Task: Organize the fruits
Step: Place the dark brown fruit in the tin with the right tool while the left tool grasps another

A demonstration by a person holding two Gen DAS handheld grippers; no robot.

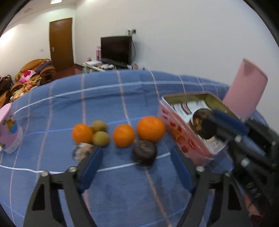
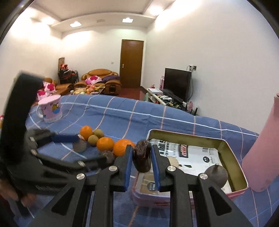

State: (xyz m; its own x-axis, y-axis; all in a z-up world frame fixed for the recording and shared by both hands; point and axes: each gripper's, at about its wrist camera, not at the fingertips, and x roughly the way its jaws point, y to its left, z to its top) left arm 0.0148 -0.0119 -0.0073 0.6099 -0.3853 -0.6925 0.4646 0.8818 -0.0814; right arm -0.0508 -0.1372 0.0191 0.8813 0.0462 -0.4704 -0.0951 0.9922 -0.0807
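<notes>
Over pink metal tin (image 2: 233, 145): your right gripper (image 2: 141, 158) jaws clamp dark brown round fruit (image 2: 142, 157); early release bounces it out. Left gripper (image 1: 136, 162) jaws part-open, empty, near second dark fruit (image 1: 144, 152).

White plastered walls (image 2: 218, 52) enclose the room under a white ceiling with a stepped recess (image 2: 97, 13), where two square recessed lamps (image 2: 127, 20) glow and throw bright patches on the upper walls. A plain brown wooden door (image 2: 131, 63) with a metal handle stands shut in the far wall. To its left sits a tan leather sofa (image 2: 101, 78) heaped with pink and purple cloths. Along the right wall a black flat television screen (image 2: 177, 83) stands on a low white media stand (image 2: 157, 96) strewn with small items, a socket above it. The floor by the door is dark reddish-brown and glossy (image 2: 130, 91).
</notes>
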